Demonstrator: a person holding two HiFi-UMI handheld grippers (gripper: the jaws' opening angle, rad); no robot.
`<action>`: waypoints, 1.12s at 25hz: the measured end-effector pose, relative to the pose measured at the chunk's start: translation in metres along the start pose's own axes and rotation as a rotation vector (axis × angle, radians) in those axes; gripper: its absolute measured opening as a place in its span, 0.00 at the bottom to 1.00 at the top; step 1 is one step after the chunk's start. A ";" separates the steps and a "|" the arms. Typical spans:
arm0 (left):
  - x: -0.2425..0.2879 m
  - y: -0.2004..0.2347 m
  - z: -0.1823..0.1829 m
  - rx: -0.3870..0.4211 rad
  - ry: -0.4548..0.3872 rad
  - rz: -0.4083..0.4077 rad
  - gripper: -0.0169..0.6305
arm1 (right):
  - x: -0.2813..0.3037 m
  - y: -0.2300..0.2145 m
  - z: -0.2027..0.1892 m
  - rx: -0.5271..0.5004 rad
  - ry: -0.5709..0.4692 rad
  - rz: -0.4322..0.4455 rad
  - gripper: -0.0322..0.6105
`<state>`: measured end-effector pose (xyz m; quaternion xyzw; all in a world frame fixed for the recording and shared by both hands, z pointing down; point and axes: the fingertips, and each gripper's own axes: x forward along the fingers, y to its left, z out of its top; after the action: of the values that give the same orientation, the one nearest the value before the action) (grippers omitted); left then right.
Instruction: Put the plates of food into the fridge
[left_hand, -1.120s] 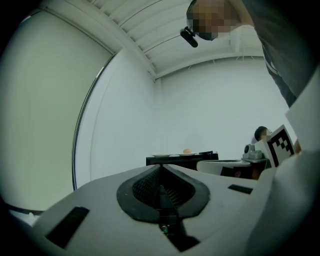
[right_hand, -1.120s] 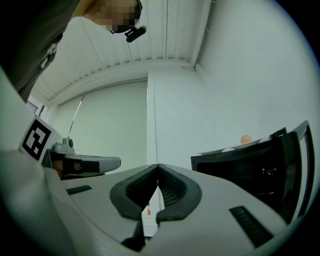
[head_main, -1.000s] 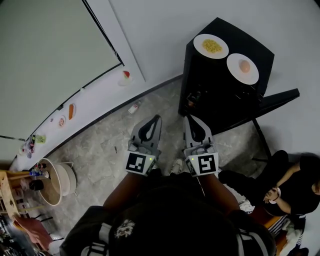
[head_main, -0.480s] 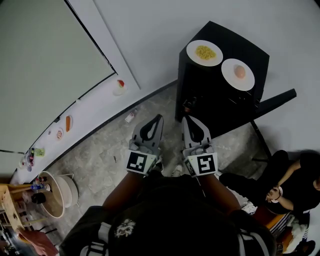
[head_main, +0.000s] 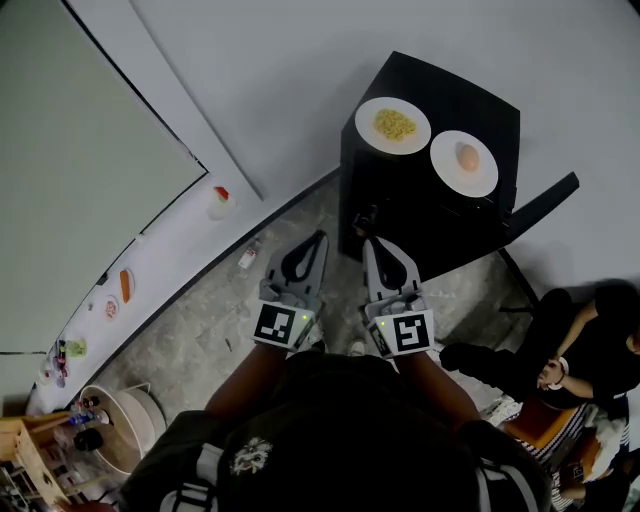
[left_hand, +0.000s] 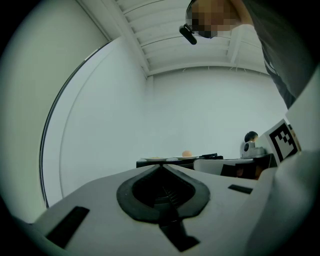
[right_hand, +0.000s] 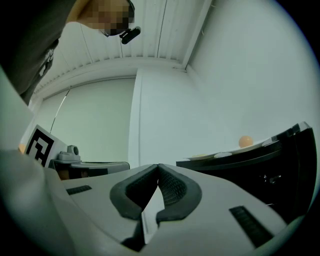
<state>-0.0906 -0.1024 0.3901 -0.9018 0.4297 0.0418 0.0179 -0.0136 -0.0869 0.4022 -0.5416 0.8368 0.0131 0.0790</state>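
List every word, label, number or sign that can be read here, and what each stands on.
No readable words or numbers anywhere.
Cube on the left gripper: black-and-white square marker, no letters.
Cube on the right gripper: same kind of marker, no letters.
White print on the person's dark top: too blurred to read.
Small bottle on the floor: label too small to read.

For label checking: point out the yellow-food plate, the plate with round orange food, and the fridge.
yellow-food plate (head_main: 364, 128): head view, bare left rim
plate with round orange food (head_main: 465, 184): head view, bare lower part
fridge (head_main: 470, 102): head view, black top
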 end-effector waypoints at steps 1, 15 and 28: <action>0.004 0.003 0.001 -0.006 -0.006 -0.011 0.07 | 0.003 -0.002 -0.002 0.003 0.009 -0.013 0.09; 0.039 0.039 -0.017 -0.061 0.003 -0.189 0.07 | 0.029 -0.029 -0.007 -0.015 0.023 -0.247 0.09; 0.076 0.012 0.000 -0.093 -0.040 -0.291 0.07 | 0.016 -0.061 0.011 -0.027 -0.014 -0.336 0.09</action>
<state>-0.0526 -0.1689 0.3834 -0.9535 0.2915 0.0763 -0.0094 0.0366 -0.1253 0.3925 -0.6747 0.7337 0.0150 0.0787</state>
